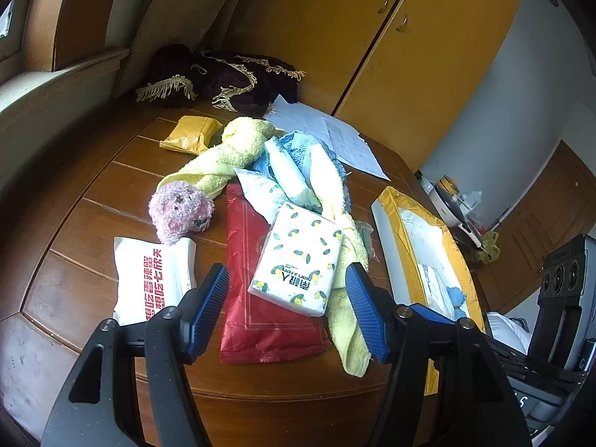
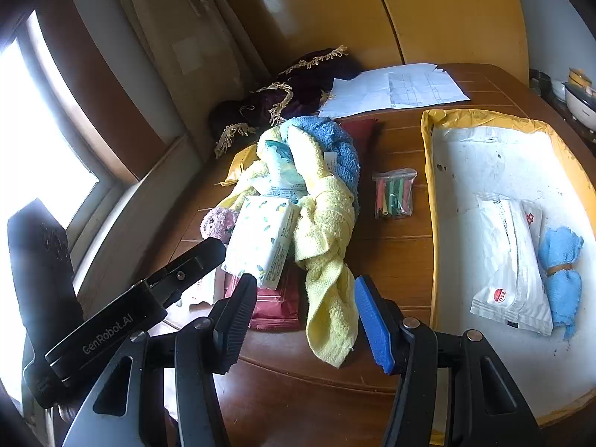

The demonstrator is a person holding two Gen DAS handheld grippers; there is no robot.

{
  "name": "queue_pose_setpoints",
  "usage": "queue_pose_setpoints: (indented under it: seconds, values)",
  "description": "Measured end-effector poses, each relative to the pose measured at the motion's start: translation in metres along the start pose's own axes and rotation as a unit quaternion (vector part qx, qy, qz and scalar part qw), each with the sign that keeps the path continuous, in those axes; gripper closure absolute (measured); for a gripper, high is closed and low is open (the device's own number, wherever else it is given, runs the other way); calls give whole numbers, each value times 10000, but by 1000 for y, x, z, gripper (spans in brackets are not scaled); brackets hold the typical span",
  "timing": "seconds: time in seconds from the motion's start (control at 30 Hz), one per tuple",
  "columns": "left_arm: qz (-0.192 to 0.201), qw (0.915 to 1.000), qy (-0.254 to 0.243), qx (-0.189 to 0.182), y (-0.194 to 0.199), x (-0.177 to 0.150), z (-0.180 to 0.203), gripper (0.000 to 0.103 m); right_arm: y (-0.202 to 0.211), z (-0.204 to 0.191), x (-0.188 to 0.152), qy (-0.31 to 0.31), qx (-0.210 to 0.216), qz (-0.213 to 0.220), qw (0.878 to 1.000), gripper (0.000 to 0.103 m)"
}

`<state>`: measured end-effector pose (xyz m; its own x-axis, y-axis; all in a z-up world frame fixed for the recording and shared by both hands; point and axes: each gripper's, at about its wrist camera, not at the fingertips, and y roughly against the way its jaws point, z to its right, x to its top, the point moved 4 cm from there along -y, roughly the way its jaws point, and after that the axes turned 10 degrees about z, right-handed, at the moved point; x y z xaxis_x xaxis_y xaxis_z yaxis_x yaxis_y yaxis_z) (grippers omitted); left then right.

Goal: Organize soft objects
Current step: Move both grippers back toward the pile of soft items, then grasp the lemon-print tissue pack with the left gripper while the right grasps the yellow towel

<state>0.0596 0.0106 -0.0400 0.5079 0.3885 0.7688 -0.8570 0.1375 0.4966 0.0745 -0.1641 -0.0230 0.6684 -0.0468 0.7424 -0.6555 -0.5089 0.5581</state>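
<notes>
Left gripper [image 1: 287,307]: jaws spread, holding nothing, poised over the near edge of the wooden table [image 1: 93,193]. Right gripper [image 2: 305,322]: likewise spread and empty, with the tail of the yellow towel [image 2: 327,260] hanging between its fingers at 12 o'clock.

The soft objects sit heaped at table centre. The lemon-print tissue pack [image 1: 298,260] leans on the red packet [image 1: 257,298]; the pink plush [image 1: 178,210] lies at 10 o'clock from the left gripper, the white red-lettered pack [image 1: 149,279] at 9 o'clock. The blue towel [image 2: 335,141] sits beneath the yellow one.

Risks, as judged: the yellow towel is twisted through the heap, so lifting it may drag the tissue pack or other packs off the near edge. The grippers are close together and could collide.

The right wrist view alone shows the yellow-rimmed tray [image 2: 426,156] interior: a white wipes pack [image 2: 510,260] and a bound blue cloth [image 2: 562,260], plus a bag of coloured sticks [image 2: 395,193]. The left wrist view alone shows the white red-lettered pack.
</notes>
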Motion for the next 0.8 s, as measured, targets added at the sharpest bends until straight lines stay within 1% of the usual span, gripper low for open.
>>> queue_pose_setpoints:
  seconds: [0.07, 0.23, 0.53, 0.6, 0.67, 0.7, 0.77, 0.8]
  values:
    - [-20, 10000, 42, 14, -1, 1, -3, 39, -3, 0, 0, -8, -23, -45, 10000, 46]
    - [2, 9999, 127, 66, 1, 3, -10, 39, -8, 0, 0, -63, 78, -151, 9998, 46]
    - [65, 9997, 185, 127, 3, 7, -20, 39, -15, -6, 3, 24, 175, -205, 9996, 46]
    - [78, 9997, 211, 93, 3, 9, -21, 39, -15, -5, 6, 47, 117, -160, 9998, 46]
    - [75, 9999, 120, 43, 3, 9, -18, 39, -13, -1, 11, 14, 42, -75, 10000, 46]
    - [42, 10000, -7, -1, 1, 9, -14, 39, -13, 2, 14, -8, -12, -48, 10000, 46]
    - [-140, 9993, -324, -122, -8, 6, -4, 39, -13, 9, 20, -61, -170, -20, 9998, 46]
    - [-235, 9987, -403, -182, -13, 5, 0, 39, -13, 13, 22, -84, -221, -15, 9997, 46]
